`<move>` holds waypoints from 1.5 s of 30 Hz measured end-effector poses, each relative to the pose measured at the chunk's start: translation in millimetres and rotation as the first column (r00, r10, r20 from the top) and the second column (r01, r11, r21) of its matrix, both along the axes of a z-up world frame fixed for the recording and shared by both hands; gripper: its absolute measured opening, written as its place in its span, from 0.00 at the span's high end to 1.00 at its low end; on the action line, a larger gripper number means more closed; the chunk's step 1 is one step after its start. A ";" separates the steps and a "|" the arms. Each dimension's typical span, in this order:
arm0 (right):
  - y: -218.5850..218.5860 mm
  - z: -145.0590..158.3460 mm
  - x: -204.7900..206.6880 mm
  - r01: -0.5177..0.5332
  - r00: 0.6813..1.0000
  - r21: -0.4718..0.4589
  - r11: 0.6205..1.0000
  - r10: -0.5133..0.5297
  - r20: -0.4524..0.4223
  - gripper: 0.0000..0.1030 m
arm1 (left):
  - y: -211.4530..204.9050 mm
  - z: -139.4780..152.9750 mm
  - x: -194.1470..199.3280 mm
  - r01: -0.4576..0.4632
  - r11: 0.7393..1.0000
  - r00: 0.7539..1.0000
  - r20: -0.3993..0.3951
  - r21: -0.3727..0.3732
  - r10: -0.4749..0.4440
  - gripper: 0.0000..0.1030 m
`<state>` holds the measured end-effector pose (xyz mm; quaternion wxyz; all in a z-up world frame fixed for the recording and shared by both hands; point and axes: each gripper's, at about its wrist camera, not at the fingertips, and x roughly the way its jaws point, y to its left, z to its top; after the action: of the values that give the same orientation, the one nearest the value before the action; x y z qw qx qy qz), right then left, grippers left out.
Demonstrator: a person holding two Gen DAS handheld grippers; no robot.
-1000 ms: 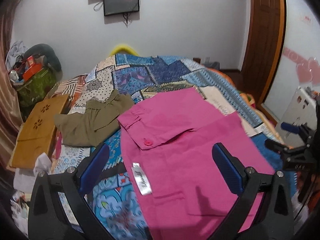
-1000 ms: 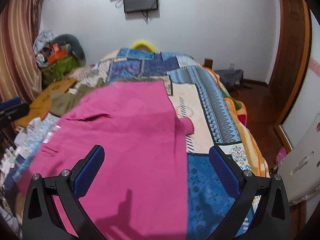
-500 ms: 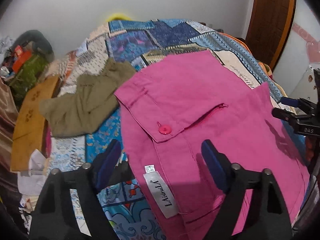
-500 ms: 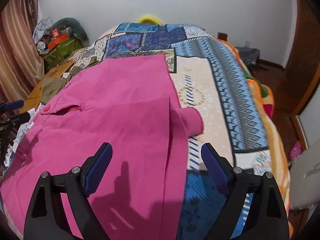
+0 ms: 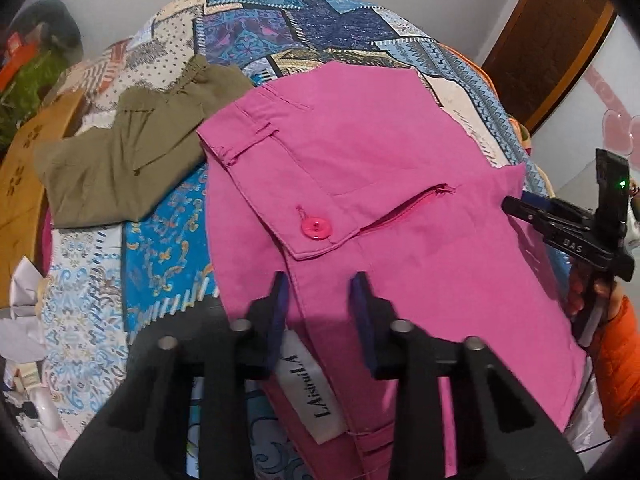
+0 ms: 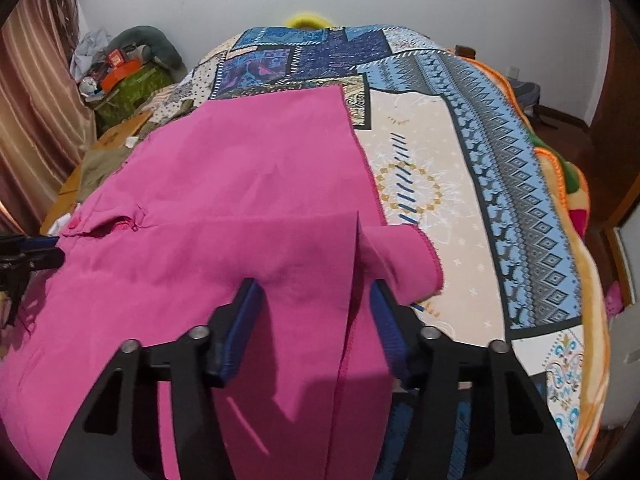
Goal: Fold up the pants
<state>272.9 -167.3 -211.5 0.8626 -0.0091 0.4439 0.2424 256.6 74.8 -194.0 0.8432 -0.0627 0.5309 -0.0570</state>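
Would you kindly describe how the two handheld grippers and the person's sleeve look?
Both the left gripper and the right gripper are black frames with silver bolts and blue ribbed pads. The right one bears white "DAS" lettering. The sleeve is orange.

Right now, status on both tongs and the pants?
Left tongs and right tongs closing over near edge of pink pants, fabric between jaws, grip unconfirmed. Pants flat on bedspread. Olive garment beside, clear.
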 end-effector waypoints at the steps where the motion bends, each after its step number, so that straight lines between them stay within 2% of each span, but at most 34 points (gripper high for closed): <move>1: -0.5 0.4 1.6 -0.006 1.000 0.017 1.000 0.006 -0.003 0.62 | 0.6 0.3 1.1 -0.002 1.000 1.000 0.001 -0.008 0.002 0.83; 2: -1.1 0.5 2.9 -0.010 1.000 0.030 1.000 0.010 -0.006 0.70 | 0.9 0.7 2.7 0.010 0.999 1.000 -0.004 -0.041 -0.010 0.94; 5: -1.9 1.6 5.6 -0.002 1.000 0.049 0.999 0.002 -0.007 0.88 | -1.0 3.2 3.7 0.012 1.000 1.000 0.015 -0.020 -0.012 0.95; 8: -1.2 2.8 3.8 0.012 1.000 0.033 0.999 -0.012 0.011 0.91 | -10.1 6.7 0.9 0.024 0.995 0.998 0.060 0.101 -0.030 0.97; 12: 3.2 4.8 -2.9 0.017 0.999 -0.036 0.999 -0.016 0.047 0.95 | -11.8 3.7 0.6 0.023 0.989 0.997 0.067 0.144 -0.033 0.96; 14: 5.1 2.1 -3.6 0.025 0.999 -0.070 0.997 -0.022 0.041 0.96 | -6.0 -0.6 2.9 -0.012 0.993 0.998 0.059 0.119 0.005 0.96; 17: 0.7 -9.5 0.9 0.049 0.999 -0.093 0.994 -0.050 -0.010 0.96 | 5.5 -7.5 5.1 -0.051 0.998 0.998 0.036 0.041 0.050 0.96; 20: -8.3 -12.7 6.8 0.055 0.996 -0.050 0.997 -0.058 -0.064 0.96 | 10.6 -5.1 3.3 -0.057 0.998 0.998 0.020 0.002 0.057 0.93; 23: -8.4 -6.8 4.9 0.050 0.996 -0.073 0.996 -0.055 -0.073 0.94 | 16.1 0.5 -1.6 -0.076 0.997 0.997 0.003 -0.020 0.076 0.85; 25: -7.4 -3.5 0.0 0.040 0.996 -0.107 0.993 -0.048 -0.076 0.89 | 18.5 6.9 -4.4 -0.074 0.997 0.997 0.014 -0.022 0.074 0.81; 27: -8.7 0.5 -3.6 0.030 0.996 -0.126 0.992 -0.040 -0.074 0.68 | 20.2 12.8 -3.6 -0.077 0.997 0.997 0.022 -0.011 0.077 0.75; 29: -13.9 7.8 -6.9 0.042 0.998 -0.117 0.992 -0.048 -0.051 0.51 | 23.6 16.8 0.8 -0.087 0.996 0.996 0.016 -0.018 0.088 0.71; 30: -17.8 12.3 -8.2 0.051 0.998 -0.108 0.993 -0.055 -0.029 0.47 | 26.2 19.2 4.9 -0.093 0.995 0.995 0.014 -0.034 0.094 0.71; 35: -30.5 30.8 5.4 0.100 0.995 -0.119 0.988 -0.098 0.026 0.47 | 29.4 21.2 25.3 -0.103 0.994 0.995 0.011 -0.041 0.104 0.70; 40: -41.4 33.9 30.4 0.156 0.988 -0.074 0.985 -0.154 0.028 0.47 | 28.9 1.3 44.0 -0.094 0.990 0.994 -0.073 -0.108 0.086 0.70; 42: -41.4 28.1 40.9 0.166 0.986 -0.058 0.984 -0.166 0.009 0.47 | 29.6 -8.0 46.9 -0.099 0.985 0.991 -0.098 -0.144 0.086 0.70; 45: -41.0 9.0 55.8 0.175 0.982 -0.011 0.985 -0.175 -0.068 0.47 | 31.3 -11.7 49.1 -0.111 0.981 0.991 -0.094 -0.162 0.096 0.70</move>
<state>328.7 -208.3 -202.5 0.8649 0.0362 0.4728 0.1649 305.7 106.0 -205.6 0.8131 -0.1630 0.5561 -0.0546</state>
